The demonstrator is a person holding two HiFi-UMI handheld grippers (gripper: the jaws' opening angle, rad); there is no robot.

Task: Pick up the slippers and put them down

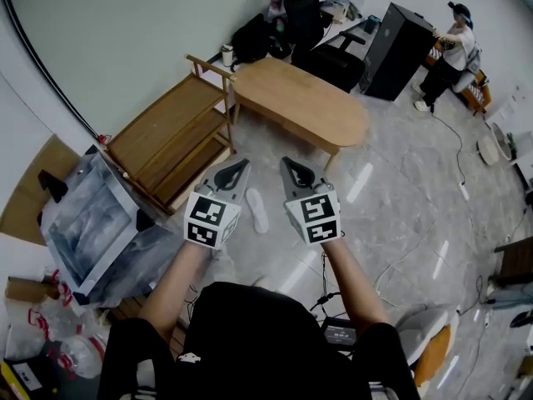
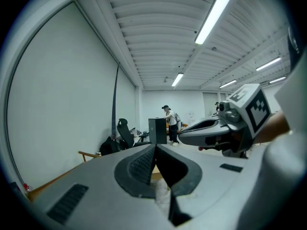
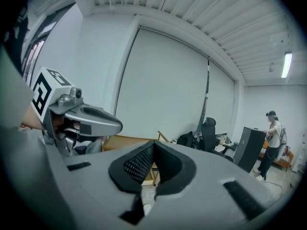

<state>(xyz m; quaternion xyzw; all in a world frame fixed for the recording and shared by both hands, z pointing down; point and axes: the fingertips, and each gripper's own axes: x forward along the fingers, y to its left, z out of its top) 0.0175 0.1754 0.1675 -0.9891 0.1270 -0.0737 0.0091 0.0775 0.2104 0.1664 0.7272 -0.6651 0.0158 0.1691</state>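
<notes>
One white slipper (image 1: 256,210) lies on the grey floor, far below and between my two grippers in the head view. My left gripper (image 1: 243,166) and right gripper (image 1: 286,162) are held up side by side, pointing forward, well apart from the slipper. In the left gripper view the left gripper (image 2: 155,148) has its jaws meeting at the tips with nothing between them, and the right gripper's body (image 2: 216,128) shows beside it. The right gripper (image 3: 153,145) is likewise shut and empty in its own view. I see no second slipper.
A rounded wooden table (image 1: 300,98) stands ahead, with a wooden shelf rack (image 1: 171,136) to its left. A plastic-wrapped bundle (image 1: 92,223) lies at the left. Further back are an office chair (image 1: 304,11), a black cabinet (image 1: 396,48) and a person (image 1: 450,52). Cables (image 1: 456,169) run across the floor at the right.
</notes>
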